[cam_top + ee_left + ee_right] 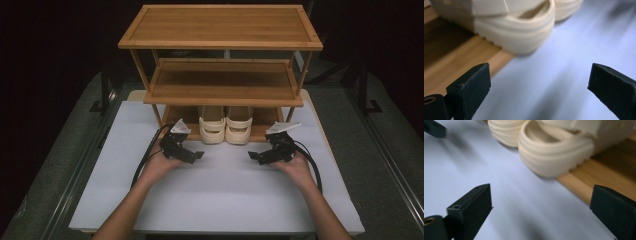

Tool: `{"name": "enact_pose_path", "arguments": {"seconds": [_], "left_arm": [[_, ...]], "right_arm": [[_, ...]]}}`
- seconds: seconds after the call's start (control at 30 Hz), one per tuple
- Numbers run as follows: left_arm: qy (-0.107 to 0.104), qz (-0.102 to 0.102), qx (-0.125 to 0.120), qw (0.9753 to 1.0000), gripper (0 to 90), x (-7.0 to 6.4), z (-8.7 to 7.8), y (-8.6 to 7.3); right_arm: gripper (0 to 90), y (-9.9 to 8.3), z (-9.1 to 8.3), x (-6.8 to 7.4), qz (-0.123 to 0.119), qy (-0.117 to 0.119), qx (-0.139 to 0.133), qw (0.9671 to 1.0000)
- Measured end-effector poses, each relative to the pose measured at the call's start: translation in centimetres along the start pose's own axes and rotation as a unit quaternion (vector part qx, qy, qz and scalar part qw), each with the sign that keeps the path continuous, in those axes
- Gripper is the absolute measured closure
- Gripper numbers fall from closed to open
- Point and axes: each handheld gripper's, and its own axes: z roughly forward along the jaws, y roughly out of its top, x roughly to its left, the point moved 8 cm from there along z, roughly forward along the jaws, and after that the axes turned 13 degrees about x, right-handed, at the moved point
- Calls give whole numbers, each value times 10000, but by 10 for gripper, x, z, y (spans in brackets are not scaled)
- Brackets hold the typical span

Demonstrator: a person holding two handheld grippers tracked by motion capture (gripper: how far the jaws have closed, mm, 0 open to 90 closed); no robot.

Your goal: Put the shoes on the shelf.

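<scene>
left gripper [196, 156] | we hold it wide, empty | right gripper [254, 157] | wide too | sandals [226, 125] ahead between both, heels facing us on the rack's bottom shelf [260, 132] for grabbing

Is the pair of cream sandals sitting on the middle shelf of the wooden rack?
No, the pair of cream strapped sandals stands on the lowest shelf of the wooden three-tier rack, whose middle and top shelves are bare.
</scene>
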Motion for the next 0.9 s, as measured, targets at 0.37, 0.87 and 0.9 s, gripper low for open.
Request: {"name": "enact_pose_path", "arguments": {"seconds": [0.37,0.87,0.9], "left_arm": [[202,-162,54,9997,38,-7,-36,-65],[401,-476,285,9977,31,-5,-51,-141],[360,-510,316,9976,23,-6,-50,-143]], "right_arm": [[13,-62,-30,1,130,-352,216,9991],[13,-119,-40,0,266,-560,422,9972],[13,-121,-40,0,269,-576,419,9971]]}}
